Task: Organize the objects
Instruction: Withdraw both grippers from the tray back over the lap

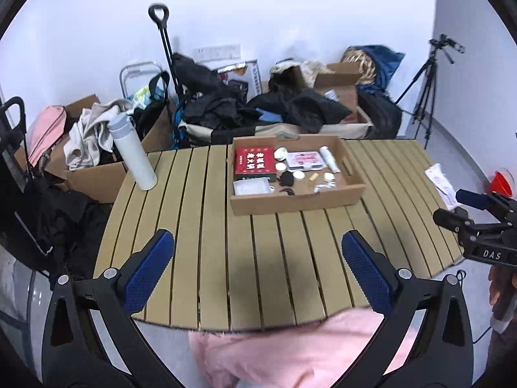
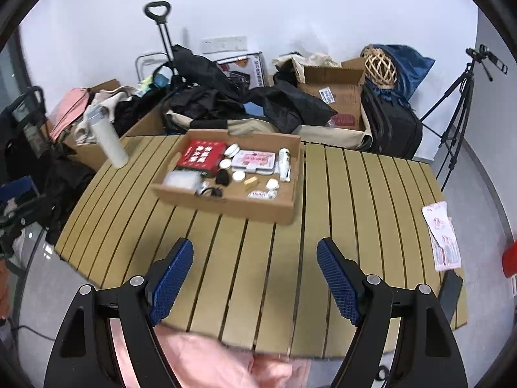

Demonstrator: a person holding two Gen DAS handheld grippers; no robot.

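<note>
Left wrist view: left tongs [image 1: 257,270] are hanging wide apart above the near part of the slatted table [image 1: 200,252], gripping nothing.
Right wrist view: right tongs [image 2: 255,276] are standing spread over bare slats, touching nothing.
Cardboard tray [image 1: 299,199]: sitting at the far middle of the table, well apart from both tongs, its low walls keeping small things together.
Tray contents: a red box [image 1: 254,160] is lying at the far left, with small white jars [image 1: 281,153], a white tube [image 1: 329,159] and a pink pack [image 1: 305,159] beside it.
White bottle [image 1: 131,152]: standing upright at the far left corner, outside the tray.
Printed packet [image 2: 442,236]: lying at the right edge, probably awaiting sorting.
Dark flat item [image 2: 449,292]: resting near the right corner; what it is I cannot tell.
Pink cloth [image 1: 290,352]: bunching below the near edge.
</note>
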